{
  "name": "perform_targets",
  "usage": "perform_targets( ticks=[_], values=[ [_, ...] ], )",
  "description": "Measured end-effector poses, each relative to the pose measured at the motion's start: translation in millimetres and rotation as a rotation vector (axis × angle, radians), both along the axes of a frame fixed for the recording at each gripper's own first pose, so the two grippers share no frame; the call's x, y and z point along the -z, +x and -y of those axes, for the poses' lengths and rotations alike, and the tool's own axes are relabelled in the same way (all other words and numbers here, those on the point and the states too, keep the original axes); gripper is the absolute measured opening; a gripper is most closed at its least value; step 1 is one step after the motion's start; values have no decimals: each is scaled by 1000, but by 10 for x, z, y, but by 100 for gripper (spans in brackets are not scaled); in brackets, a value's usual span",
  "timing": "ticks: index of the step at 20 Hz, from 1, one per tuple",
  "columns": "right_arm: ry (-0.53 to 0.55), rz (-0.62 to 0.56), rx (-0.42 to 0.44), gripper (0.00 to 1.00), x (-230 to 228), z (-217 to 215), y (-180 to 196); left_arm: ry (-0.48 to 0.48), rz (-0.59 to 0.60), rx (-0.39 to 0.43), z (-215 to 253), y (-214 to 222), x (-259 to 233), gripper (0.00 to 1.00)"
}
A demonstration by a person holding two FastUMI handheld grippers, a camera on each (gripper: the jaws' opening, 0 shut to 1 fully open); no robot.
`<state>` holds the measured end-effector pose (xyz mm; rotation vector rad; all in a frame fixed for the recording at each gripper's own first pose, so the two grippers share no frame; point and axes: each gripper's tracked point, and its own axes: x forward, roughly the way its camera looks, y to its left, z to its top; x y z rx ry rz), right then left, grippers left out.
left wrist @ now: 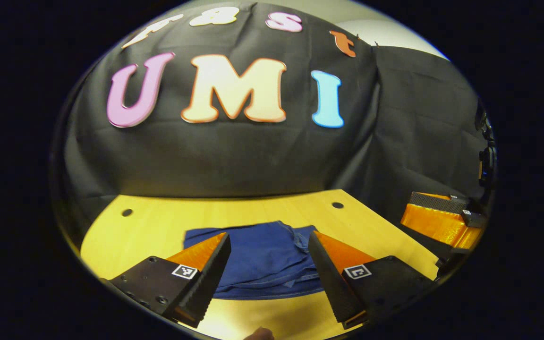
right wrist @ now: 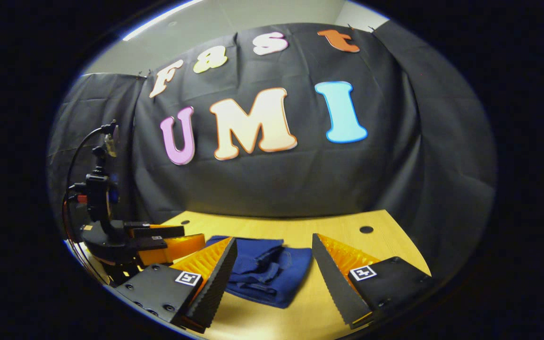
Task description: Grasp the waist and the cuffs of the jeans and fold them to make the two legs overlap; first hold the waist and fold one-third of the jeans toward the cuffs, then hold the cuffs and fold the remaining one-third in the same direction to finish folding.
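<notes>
the jeans [left wrist: 265, 257] lie folded into a compact blue bundle near the middle of the wooden table [left wrist: 158, 226], layers stacked with a seam edge showing along the near side; in the right gripper view the same bundle [right wrist: 267, 271] looks a little rumpled on top. nothing holds them.

the left gripper [left wrist: 269, 278] hangs just above the near side of the bundle, its jaws wide apart with the denim showing between them, gripping nothing. the right gripper [right wrist: 274, 283] hangs likewise, jaws spread, nothing between them but cloth and table below.

the tabletop is pale wood with two small dark holes [left wrist: 337, 205] toward the back. black cloth [left wrist: 234, 160] drapes the wall behind and round the sides, with pale wall above it.

in the right gripper view the other gripper's orange and black body with its cables [right wrist: 111, 226] stands off to the side, beside the jeans.
</notes>
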<state>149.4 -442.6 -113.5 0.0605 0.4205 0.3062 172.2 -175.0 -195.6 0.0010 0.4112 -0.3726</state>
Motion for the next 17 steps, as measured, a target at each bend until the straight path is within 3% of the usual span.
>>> perform_targets(
  ticks=[6, 14, 17],
  values=[
    [32, 207, 26, 94, -806, -517, -219, 32, 166, -185, -1030, -332, -749, 94],
    [34, 267, 58, 98, -1175, -730, -578, 4, 253, -280, -1661, -748, -1210, 95],
    [37, 282, 62, 94, -1259, -774, -671, 20, 264, -289, -1756, -845, -1259, 94]
  ],
)
